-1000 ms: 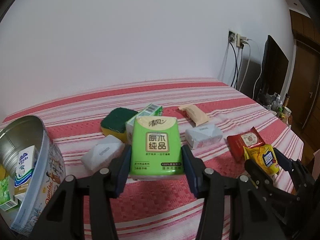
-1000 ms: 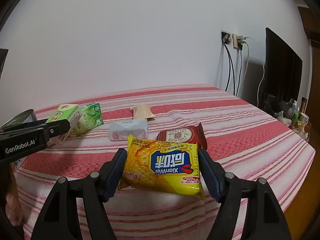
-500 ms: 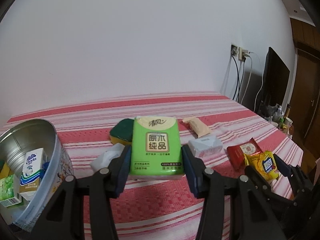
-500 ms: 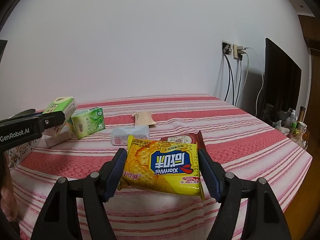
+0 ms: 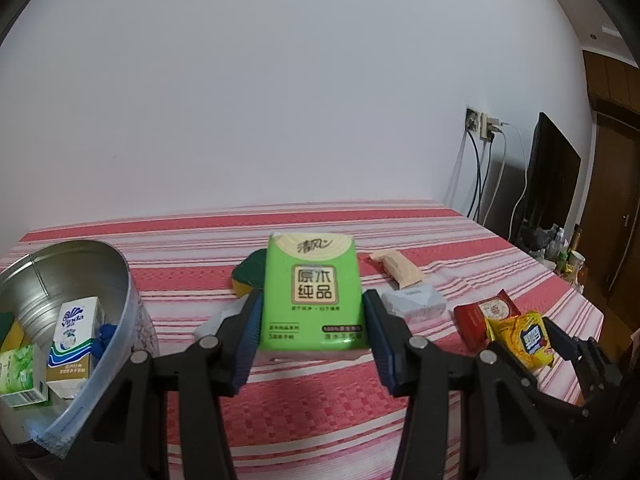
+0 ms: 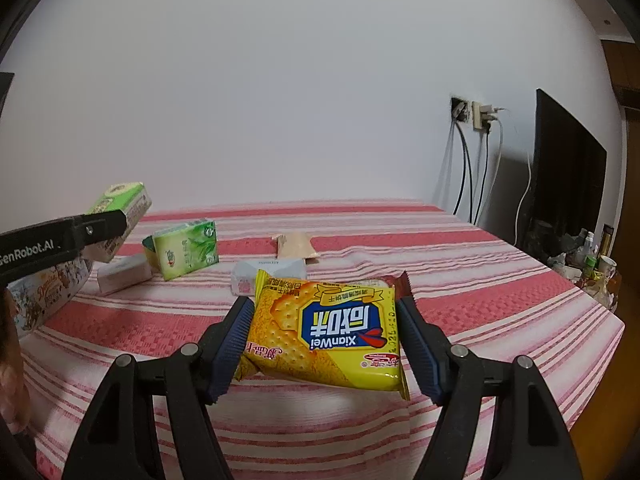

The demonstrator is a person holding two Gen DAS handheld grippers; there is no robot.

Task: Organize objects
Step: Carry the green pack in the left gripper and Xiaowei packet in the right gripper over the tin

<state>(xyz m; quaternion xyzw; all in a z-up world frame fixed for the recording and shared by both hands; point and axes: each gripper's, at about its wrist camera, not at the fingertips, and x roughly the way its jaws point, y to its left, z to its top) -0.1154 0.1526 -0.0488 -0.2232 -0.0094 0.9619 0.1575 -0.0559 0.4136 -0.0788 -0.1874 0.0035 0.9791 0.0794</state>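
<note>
Left claw (image 5: pixel 312 322) clamped on green rectangular tissue pack (image 5: pixel 312 292), held above red-striped bench (image 5: pixel 304 408); round metal tin (image 5: pixel 76 256) sits to its left. Right claw (image 6: pixel 324 340) gripping yellow plastic cracker packet (image 6: pixel 328 332) by both sides; red snack wrapper (image 6: pixel 402 284) just behind it.

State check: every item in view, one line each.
left hand-held gripper: shut on green tissue pack, lifted
right hand-held gripper: shut on yellow cracker packet, lifted
metal tin: open, partly filled
red snack packet: lying on cloth
white tissue pack: lying on cloth
</note>
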